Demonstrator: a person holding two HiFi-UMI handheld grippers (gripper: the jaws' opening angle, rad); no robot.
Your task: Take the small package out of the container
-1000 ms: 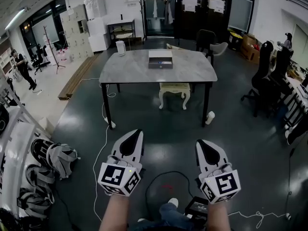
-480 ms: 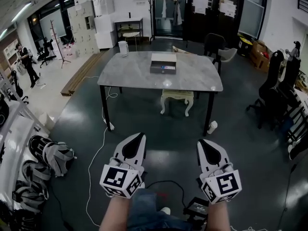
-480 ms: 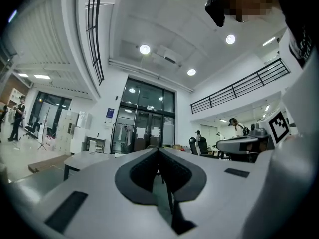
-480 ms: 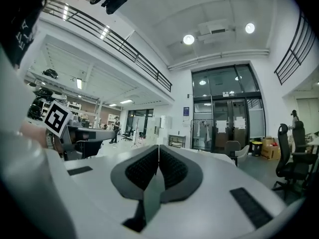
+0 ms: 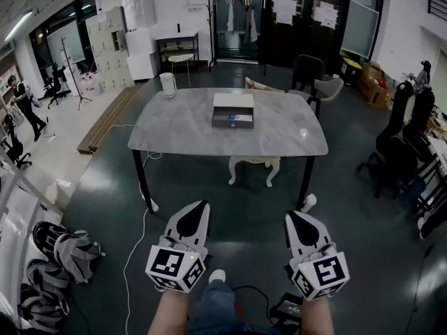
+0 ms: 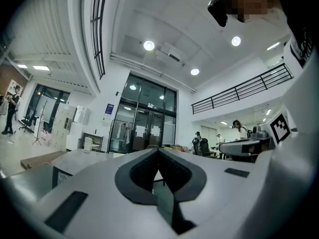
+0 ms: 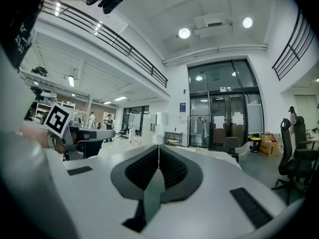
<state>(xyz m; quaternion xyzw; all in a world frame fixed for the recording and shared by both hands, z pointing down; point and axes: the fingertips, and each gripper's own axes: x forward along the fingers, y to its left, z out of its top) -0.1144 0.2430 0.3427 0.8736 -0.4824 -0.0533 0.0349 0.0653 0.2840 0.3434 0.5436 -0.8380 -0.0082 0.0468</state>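
Observation:
A grey open box, the container [image 5: 232, 110], sits in the middle of a grey marble-top table [image 5: 181, 124], some way ahead of me in the head view. Something pale and blue lies in it; I cannot make out the small package. My left gripper [image 5: 198, 208] and right gripper [image 5: 293, 218] are held low in front of me, well short of the table, both shut and holding nothing. In the left gripper view the left gripper [image 6: 158, 151] points upward at the hall; the right gripper [image 7: 158, 147] does the same in its view.
A white jug [image 5: 167, 84] stands at the table's far left corner. A pale stool [image 5: 253, 165] sits under the table and a grey chair [image 5: 316, 82] behind it. Black office chairs [image 5: 398, 138] stand right, helmets [image 5: 59, 243] lie left, and cables [image 5: 136, 257] run across the dark floor.
The table and container have come nearer and lower in the head view as I walk toward them. Both grippers stay shut and in the same place before me.

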